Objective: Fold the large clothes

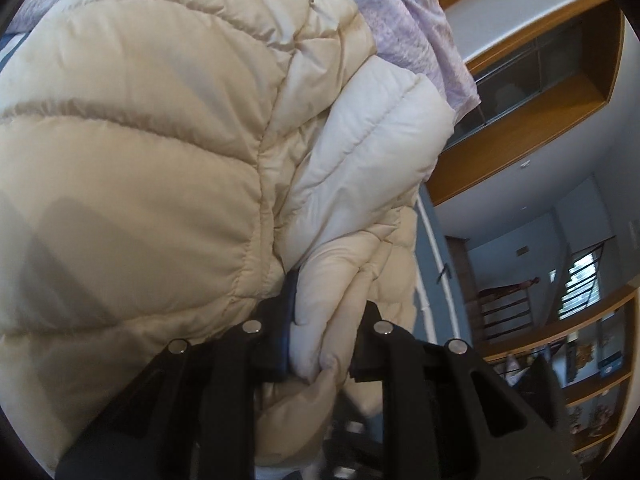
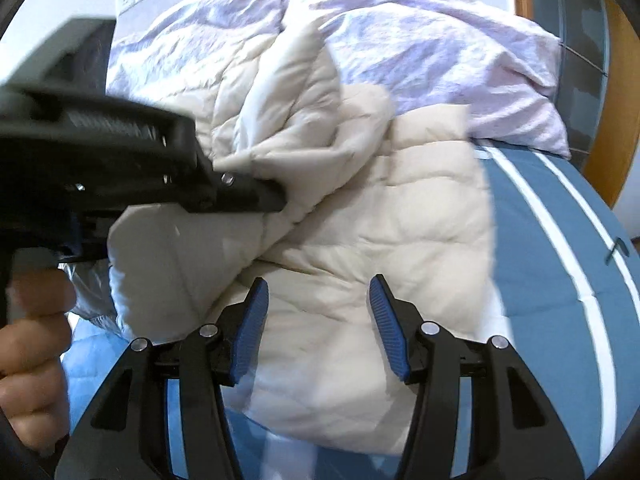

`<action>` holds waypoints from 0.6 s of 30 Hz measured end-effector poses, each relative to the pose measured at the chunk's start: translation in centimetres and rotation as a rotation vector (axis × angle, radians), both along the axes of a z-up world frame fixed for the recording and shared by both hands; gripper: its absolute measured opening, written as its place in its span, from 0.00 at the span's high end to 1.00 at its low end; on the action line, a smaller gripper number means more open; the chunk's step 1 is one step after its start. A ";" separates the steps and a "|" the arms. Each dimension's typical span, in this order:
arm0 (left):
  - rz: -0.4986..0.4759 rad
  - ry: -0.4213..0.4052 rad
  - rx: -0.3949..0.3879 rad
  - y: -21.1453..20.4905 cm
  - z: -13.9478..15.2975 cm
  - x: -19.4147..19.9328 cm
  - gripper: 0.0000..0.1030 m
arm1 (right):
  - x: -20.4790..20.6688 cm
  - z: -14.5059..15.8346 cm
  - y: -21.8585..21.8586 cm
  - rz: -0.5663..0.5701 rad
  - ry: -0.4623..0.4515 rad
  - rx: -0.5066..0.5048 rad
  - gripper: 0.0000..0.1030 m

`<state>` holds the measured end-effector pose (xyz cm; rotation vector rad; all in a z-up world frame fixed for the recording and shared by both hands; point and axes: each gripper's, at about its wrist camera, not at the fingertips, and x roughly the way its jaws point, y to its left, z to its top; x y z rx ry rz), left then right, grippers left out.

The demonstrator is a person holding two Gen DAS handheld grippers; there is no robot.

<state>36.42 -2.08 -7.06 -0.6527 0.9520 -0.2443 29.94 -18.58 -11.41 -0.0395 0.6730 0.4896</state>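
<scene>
On the bed [image 2: 560,264], left tool [image 1: 320,344] clenches cream jacket [image 2: 380,240]; right tool [image 2: 318,328] released.

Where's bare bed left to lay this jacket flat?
Bare blue striped sheet lies right of the jacket, out to the bed edge. Behind is crowded: the lilac duvet is heaped there. The left gripper is gripping jacket folds.
</scene>
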 end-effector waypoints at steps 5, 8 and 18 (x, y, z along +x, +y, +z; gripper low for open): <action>-0.001 0.007 0.053 -1.3 -0.3 1.1 0.81 | 1.0 -0.1 -2.6 -0.022 0.026 0.036 0.47; -0.003 0.005 0.081 -1.8 -0.2 0.9 0.81 | 1.1 -0.3 -3.0 -0.035 0.042 0.032 0.51; -0.054 -0.013 0.116 -4.0 0.7 0.8 0.80 | 1.2 -2.5 -2.3 -0.038 0.159 0.038 0.54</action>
